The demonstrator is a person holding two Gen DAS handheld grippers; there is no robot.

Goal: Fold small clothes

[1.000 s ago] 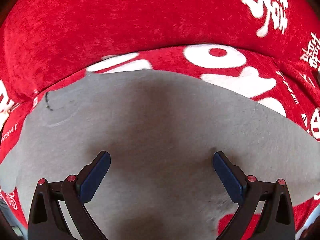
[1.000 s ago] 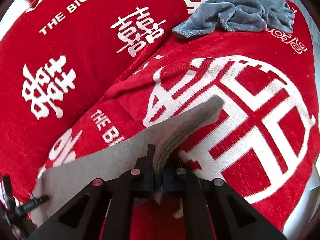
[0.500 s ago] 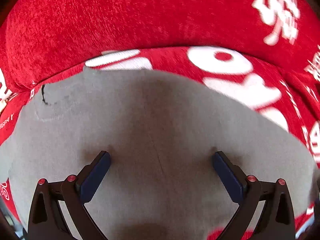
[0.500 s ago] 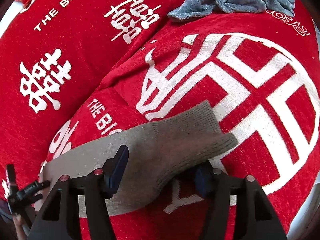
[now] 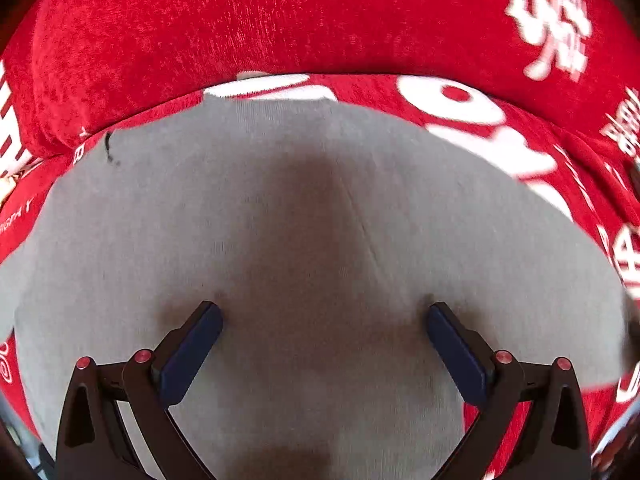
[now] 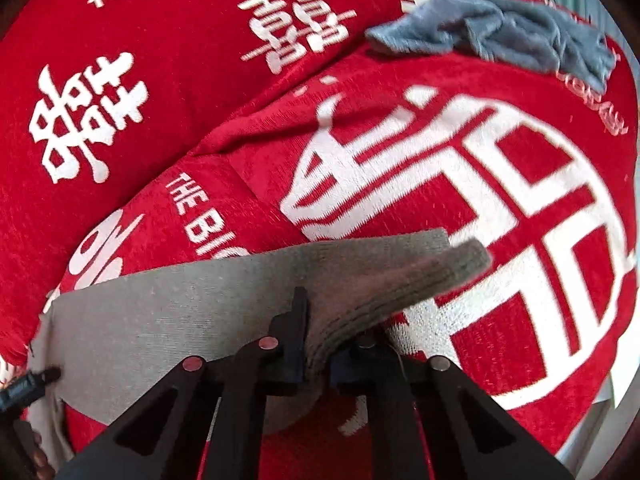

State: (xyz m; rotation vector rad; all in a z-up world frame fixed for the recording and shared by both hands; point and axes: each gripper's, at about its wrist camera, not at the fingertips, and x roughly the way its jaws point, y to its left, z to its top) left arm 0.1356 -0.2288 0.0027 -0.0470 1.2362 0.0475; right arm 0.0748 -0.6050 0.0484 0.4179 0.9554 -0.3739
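A grey knit garment (image 5: 320, 220) lies flat on a red cover with white characters (image 5: 280, 20). My left gripper (image 5: 324, 320) points steeply down over it. It is open, its blue pads (image 5: 192, 344) wide apart, with only flat cloth between them. In the right wrist view the same grey garment (image 6: 180, 312) ends in a ribbed edge (image 6: 440, 268). That edge is lifted and folded into layers. My right gripper (image 6: 318, 344) is shut on those layers near their base.
A crumpled blue-grey towel (image 6: 500, 28) lies at the far right on the red seat cover (image 6: 520, 200). A red back cushion (image 6: 120, 80) rises behind the garment. The left gripper's tip (image 6: 28, 384) and a hand (image 6: 36, 456) show at the lower left.
The right gripper opened over the ribbed edge, then shut on it again lower down. The left gripper slid across the grey cloth while staying open.
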